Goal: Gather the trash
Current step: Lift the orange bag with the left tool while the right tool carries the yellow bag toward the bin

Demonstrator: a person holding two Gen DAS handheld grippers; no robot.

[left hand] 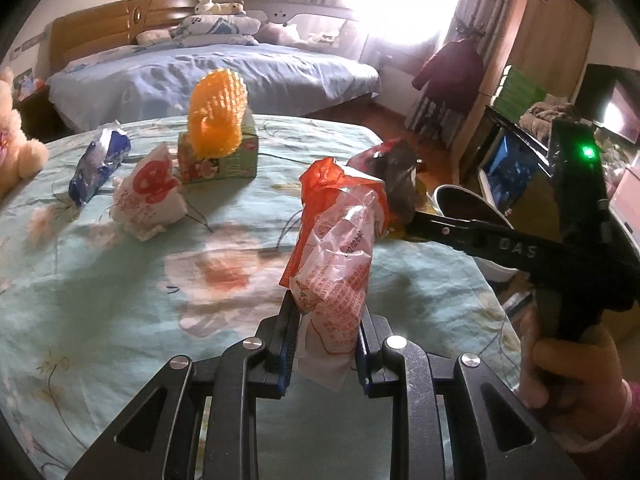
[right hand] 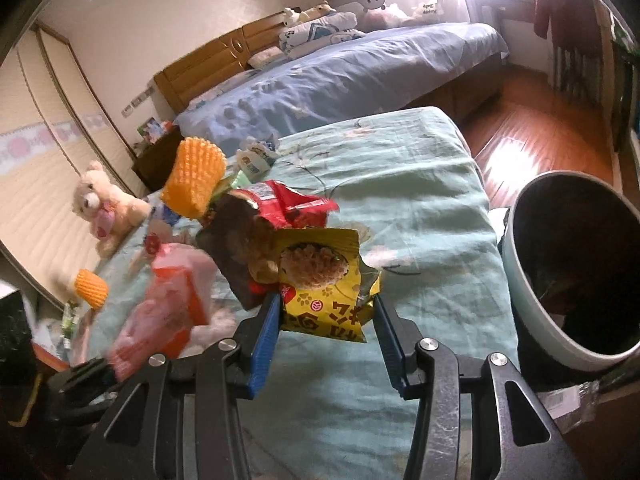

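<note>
Gripping a crumpled orange-and-clear wrapper [left hand: 334,248], the left tool [left hand: 326,334] has its blue pads pressed on the wrapper's lower end, and the wrapper stands up between the fingers above a bed spread with a pale green flowered sheet [left hand: 100,280]. Just to its right the right tool [right hand: 326,322] is clamped on a yellow snack bag [right hand: 326,280] — a red wrapper [right hand: 288,200] and a dark brown one [right hand: 228,248] are bunched against the bag's upper edge, though whether the pads pinch those too cannot be told. A hand [left hand: 560,368] in a pink cuff holds the right tool's grip.

More trash lies farther back on the green sheet: a blue-and-silver wrapper [left hand: 98,164], a white wrapper with a red print [left hand: 150,196] beside it, and a green carton [left hand: 224,158] with an orange foam net [left hand: 216,116] standing on top. Another small orange foam net [right hand: 92,286] lies near the left edge of the right wrist view.

A pale bin with a dark inside [right hand: 576,272] stands on the floor beside the bed, near the right tool and empty as far as can be seen. A cream teddy bear [right hand: 104,208] sits at the sheet's far side, and a second bed with blue covers [left hand: 224,76] stands beyond.
</note>
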